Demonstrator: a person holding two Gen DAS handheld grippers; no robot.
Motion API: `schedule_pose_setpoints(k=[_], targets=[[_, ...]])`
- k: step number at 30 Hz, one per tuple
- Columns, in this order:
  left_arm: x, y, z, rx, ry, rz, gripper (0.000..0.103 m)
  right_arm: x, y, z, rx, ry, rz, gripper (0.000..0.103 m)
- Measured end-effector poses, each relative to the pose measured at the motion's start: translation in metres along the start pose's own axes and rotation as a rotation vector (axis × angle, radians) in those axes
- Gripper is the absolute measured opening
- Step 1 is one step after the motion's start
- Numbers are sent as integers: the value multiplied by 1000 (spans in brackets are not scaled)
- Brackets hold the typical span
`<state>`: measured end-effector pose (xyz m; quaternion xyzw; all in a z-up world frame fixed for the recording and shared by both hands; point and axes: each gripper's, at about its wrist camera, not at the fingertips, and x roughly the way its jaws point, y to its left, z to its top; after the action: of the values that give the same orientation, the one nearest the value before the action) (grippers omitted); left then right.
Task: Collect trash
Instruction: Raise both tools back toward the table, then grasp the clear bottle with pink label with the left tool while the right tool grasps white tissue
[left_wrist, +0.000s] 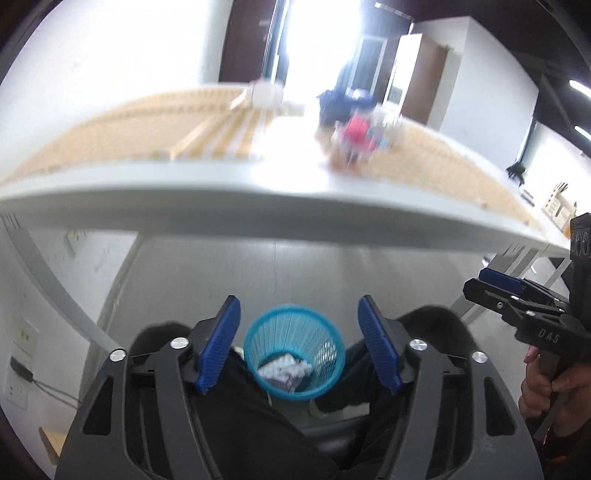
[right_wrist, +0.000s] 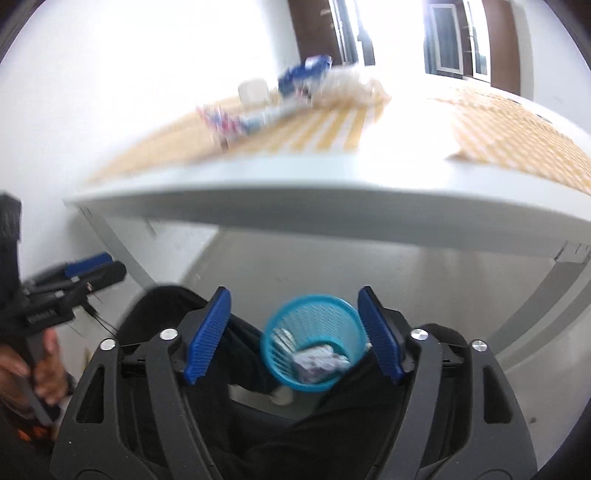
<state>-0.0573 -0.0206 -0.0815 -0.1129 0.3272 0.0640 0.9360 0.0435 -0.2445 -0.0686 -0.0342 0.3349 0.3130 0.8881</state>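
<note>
Left gripper (left_wrist: 297, 345): fingers wide, empty. Right gripper (right_wrist: 293, 334): fingers wide, empty. Bin (left_wrist: 294, 350): between fingertips, below; holds crumpled trash (left_wrist: 284, 371), partly hidden by mesh. Table (left_wrist: 258, 206): beyond fingers; wrappers (left_wrist: 356, 138) blurred, unidentifiable.

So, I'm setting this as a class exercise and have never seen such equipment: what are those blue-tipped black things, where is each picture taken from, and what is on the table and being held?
They are hand-held grippers, one in each of a person's hands, with a camera looking along the two fingers. One picture is from the left gripper, the other from the right gripper. Both are open and hold nothing. Between them, low on the floor by the person's legs, stands a blue basket with crumpled wrappers inside. Above is a white table with yellow patterned mats and blurred colourful packets, apparently trash not yet collected.
</note>
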Motion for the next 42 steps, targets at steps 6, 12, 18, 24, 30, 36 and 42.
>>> schedule_pose_setpoints(k=[6, 12, 18, 24, 30, 36, 42], targets=[[-14, -14, 20, 28, -47, -23, 78, -25, -3, 34, -10, -96, -31, 80], [-18, -30, 53, 59, -112, -35, 93, -33, -21, 71, 13, -161, -56, 89], [-7, -38, 67, 72, -128, -8, 95, -24, -32, 103, -1, -178, -104, 94], [11, -34, 89, 48, -125, -42, 97, -2, -49, 135, 27, -151, -117, 94], [33, -38, 111, 46, -116, -46, 97, 25, -56, 165, 29, -120, -144, 94], [56, -41, 122, 52, -88, -64, 97, 48, -64, 195, 11, -110, -192, 94], [72, -39, 131, 54, -57, -90, 96, 77, -67, 230, -31, -71, -223, 90]])
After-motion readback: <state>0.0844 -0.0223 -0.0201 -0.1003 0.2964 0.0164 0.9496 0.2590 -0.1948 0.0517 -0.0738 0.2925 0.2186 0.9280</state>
